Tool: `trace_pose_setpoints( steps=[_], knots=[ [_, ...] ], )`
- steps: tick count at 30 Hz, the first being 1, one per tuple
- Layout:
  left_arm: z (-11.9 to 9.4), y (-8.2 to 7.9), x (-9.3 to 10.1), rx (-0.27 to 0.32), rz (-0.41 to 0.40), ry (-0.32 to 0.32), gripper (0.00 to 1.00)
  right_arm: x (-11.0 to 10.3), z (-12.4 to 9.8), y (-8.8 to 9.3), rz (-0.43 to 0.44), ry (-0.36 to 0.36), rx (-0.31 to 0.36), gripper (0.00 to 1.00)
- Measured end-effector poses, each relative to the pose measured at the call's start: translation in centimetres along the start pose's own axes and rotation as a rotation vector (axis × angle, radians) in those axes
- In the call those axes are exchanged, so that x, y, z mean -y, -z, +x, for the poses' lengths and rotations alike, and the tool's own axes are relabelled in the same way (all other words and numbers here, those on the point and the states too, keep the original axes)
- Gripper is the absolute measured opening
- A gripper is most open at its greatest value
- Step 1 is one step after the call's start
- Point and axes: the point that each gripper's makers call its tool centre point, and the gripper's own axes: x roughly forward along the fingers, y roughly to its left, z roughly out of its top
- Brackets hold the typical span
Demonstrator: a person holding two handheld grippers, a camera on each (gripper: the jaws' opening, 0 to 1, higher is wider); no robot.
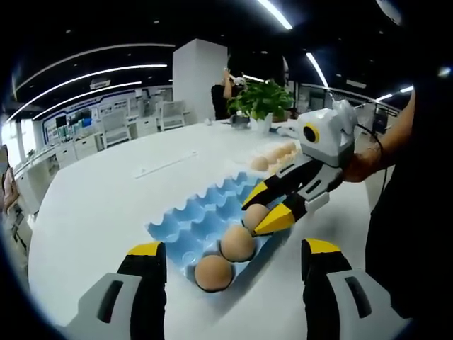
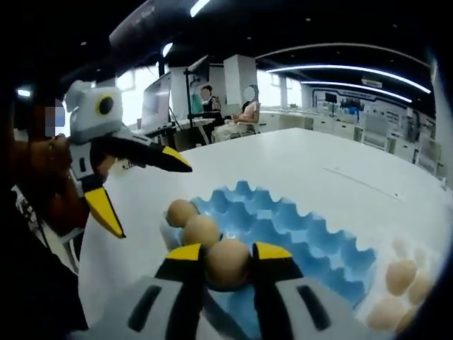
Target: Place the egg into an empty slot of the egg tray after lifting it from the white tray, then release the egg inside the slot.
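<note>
The blue egg tray lies on the white table, with two brown eggs in its near row. My right gripper comes in from the right, shut on a third egg at the adjoining slot of that row. I cannot tell whether that egg rests in the slot. In the right gripper view the held egg sits between my yellow fingertips, beside the two eggs in the tray. My left gripper is open and holds nothing, hovering near the tray's end.
The white tray with several more eggs lies beyond the blue tray. A potted plant stands at the table's far edge. A person's arm holds the right gripper. People sit in the background.
</note>
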Motion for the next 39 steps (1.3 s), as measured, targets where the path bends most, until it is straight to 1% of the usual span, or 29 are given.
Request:
trace_pose_setpoints(
  steps=[7,16,17,18,20,24,26,27,30,34,35,37,38,39],
  knots=[
    [0.0,0.2,0.2,-0.005,0.001,0.002,0.78,0.1,-0.9,0.2,0.024,0.002,0.004,0.28],
    [0.3,0.0,0.4,-0.003,0.009,0.002,0.78,0.5,-2.3,0.8,0.060,0.024,0.012,0.27],
    [0.3,-0.1,0.5,-0.002,0.009,0.004,0.78,0.6,-2.6,0.9,0.071,0.030,0.012,0.27],
    [0.4,-0.1,0.5,-0.001,0.009,0.006,0.78,0.6,-2.9,1.5,0.087,0.035,-0.012,0.27],
    [0.4,-0.2,0.7,0.002,0.009,0.006,0.78,0.7,-3.5,2.0,0.094,0.035,-0.016,0.27],
    [0.6,-0.2,0.9,0.001,0.006,0.005,0.78,1.6,-5.7,1.8,0.147,0.075,0.043,0.26],
    [0.7,-0.2,1.0,0.000,0.006,0.003,0.78,2.4,-6.8,2.0,0.153,0.104,0.044,0.26],
    [0.8,-0.3,1.0,0.002,0.005,0.003,0.78,3.1,-7.5,2.1,0.153,0.130,0.051,0.26],
    [1.1,-0.4,1.1,0.003,0.002,0.002,0.78,4.6,-9.1,2.4,0.182,0.183,0.063,0.26],
    [1.3,-0.6,1.3,0.007,0.002,0.007,0.78,6.8,-11.6,3.5,0.220,0.267,0.064,0.26],
    [1.4,-0.6,1.4,0.005,0.002,0.007,0.78,7.3,-12.2,3.7,0.219,0.291,0.062,0.26],
    [1.4,-0.6,1.4,0.005,0.003,0.010,0.78,8.5,-13.5,4.4,0.202,0.352,0.046,0.26],
    [1.4,-0.7,1.4,0.007,0.003,0.010,0.78,9.5,-14.8,4.6,0.181,0.412,0.046,0.25],
    [1.4,-0.7,1.4,0.006,0.004,0.009,0.78,10.1,-15.7,4.6,0.172,0.451,0.058,0.25]
  ],
)
